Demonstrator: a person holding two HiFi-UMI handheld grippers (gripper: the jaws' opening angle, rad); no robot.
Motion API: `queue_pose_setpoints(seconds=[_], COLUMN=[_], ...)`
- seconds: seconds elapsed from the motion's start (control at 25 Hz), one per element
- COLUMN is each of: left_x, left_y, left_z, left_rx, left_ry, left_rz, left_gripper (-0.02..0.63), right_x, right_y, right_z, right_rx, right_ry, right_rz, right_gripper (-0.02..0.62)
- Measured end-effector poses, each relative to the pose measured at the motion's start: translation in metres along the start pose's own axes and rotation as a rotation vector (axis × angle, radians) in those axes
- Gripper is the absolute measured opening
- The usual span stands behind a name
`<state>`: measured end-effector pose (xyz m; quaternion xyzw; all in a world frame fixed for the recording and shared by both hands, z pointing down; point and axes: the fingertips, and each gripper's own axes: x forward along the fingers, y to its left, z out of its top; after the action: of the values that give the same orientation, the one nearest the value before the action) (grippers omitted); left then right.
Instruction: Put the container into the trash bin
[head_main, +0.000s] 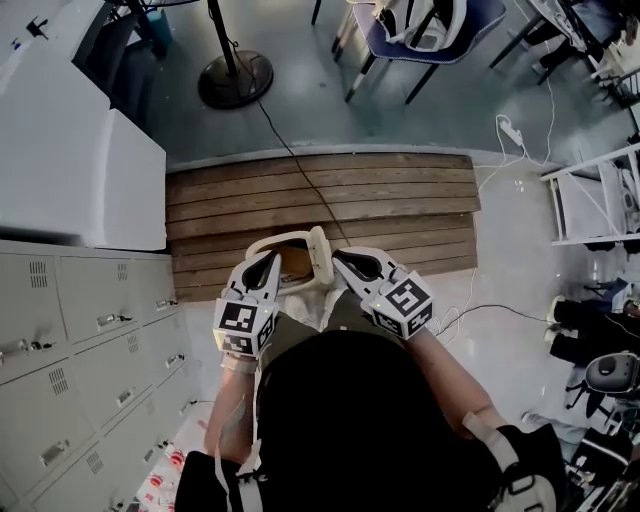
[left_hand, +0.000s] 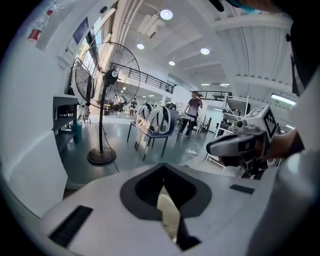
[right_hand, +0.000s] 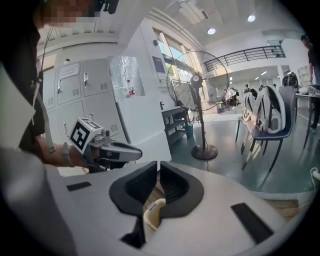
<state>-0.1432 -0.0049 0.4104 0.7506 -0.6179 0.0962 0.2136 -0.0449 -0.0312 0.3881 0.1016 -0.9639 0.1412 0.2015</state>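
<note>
A cream, open-topped container (head_main: 292, 262) with a brownish inside hangs in front of the person, above the wooden platform (head_main: 320, 205). My left gripper (head_main: 272, 258) is shut on its left rim, and a cream edge (left_hand: 169, 212) shows pinched between those jaws. My right gripper (head_main: 338, 257) is shut on the right side, where the raised cream flap stands. In the right gripper view the rim (right_hand: 152, 212) sits low between the nearly closed jaws. Each gripper sees the other: the right one (left_hand: 240, 145) and the left one (right_hand: 107, 150). No trash bin is identifiable in any view.
Grey lockers (head_main: 70, 350) and a white cabinet (head_main: 80, 150) stand at the left. A standing fan (head_main: 235, 78) with its cable, and a chair (head_main: 420, 35), are beyond the platform. A white rack (head_main: 600, 200) and bags are at the right.
</note>
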Motion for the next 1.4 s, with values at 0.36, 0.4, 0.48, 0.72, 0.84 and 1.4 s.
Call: queue_pose_setpoints(seconds=[0.36,0.4,0.48,0.72,0.84,1.4], left_x=[-0.013,-0.014,-0.014,-0.016,-0.015,-0.018], left_y=[-0.011,-0.011,-0.01,-0.014,-0.016,-0.008], left_z=[0.064,0.071,0.082,0.109,0.12,0.145], left_rx=[0.061,0.069,0.083,0.117,0.144,0.165], left_ry=[-0.154,-0.167,-0.186,-0.235,-0.261,-0.273], left_rz=[0.009,0.01,0.015,0.002,-0.005,0.024], left_gripper=[0.009,0.009,0.009,0.009,0.009,0.009], right_x=[-0.017,-0.018,-0.02,-0.025,-0.026,-0.035], right_y=[-0.005,-0.005,-0.004,-0.003,-0.003,-0.012], right_z=[0.049,0.055,0.065,0.089,0.099,0.13], right_rx=[-0.094,-0.106,-0.129,-0.172,-0.18,-0.227], right_ry=[-0.091,-0.1,-0.124,-0.18,-0.204,-0.261], right_rz=[-0.01,-0.012,-0.006,-0.006,-0.004,-0.027], right_gripper=[0.031,0.031,0.031,0.031,0.031,0.031])
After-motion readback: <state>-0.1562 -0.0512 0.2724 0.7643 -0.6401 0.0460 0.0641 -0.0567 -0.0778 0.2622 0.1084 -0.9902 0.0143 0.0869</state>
